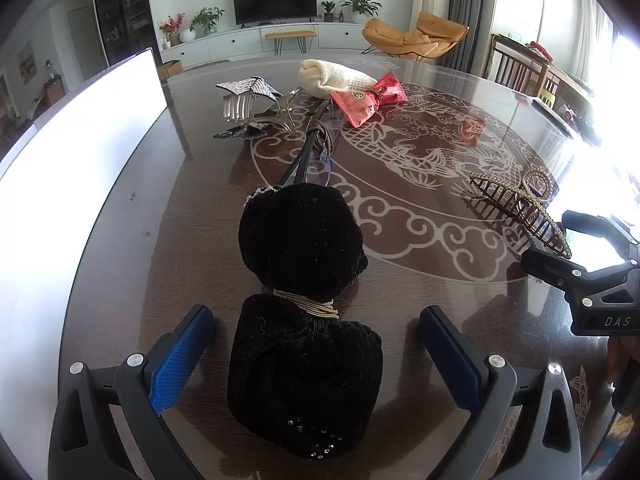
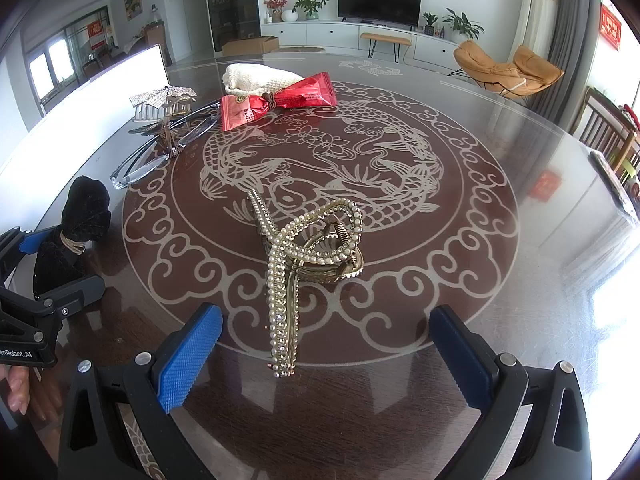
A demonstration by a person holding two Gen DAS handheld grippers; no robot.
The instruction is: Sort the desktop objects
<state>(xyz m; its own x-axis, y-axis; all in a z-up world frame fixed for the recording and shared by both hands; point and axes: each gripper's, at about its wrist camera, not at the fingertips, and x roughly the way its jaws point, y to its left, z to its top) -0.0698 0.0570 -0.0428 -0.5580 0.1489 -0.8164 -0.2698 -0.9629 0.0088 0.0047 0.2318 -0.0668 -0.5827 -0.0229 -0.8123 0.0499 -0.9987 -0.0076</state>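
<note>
A black velvet bow hair tie [image 1: 302,320] lies on the round glass-topped table [image 1: 440,128], between the wide-apart blue pads of my left gripper [image 1: 316,334]; the pads do not touch it. The same black bow [image 2: 80,216] shows at the left of the right wrist view. A pearl-studded gold claw clip [image 2: 298,256] rests on the table in front of my right gripper [image 2: 326,338], which is open and empty. That claw clip [image 1: 520,204] appears at the right in the left wrist view. Farther back lie glasses [image 1: 314,148], a rhinestone clip [image 1: 246,100], a red candy wrapper [image 1: 370,100] and a cream cloth [image 1: 332,76].
A white board [image 1: 80,160] stands along the table's left edge. The right gripper's body [image 1: 592,280] sits at the right of the left wrist view. Fingers of a hand [image 2: 18,392] show at the lower left. Wooden chairs [image 1: 520,64] stand beyond the table's right side.
</note>
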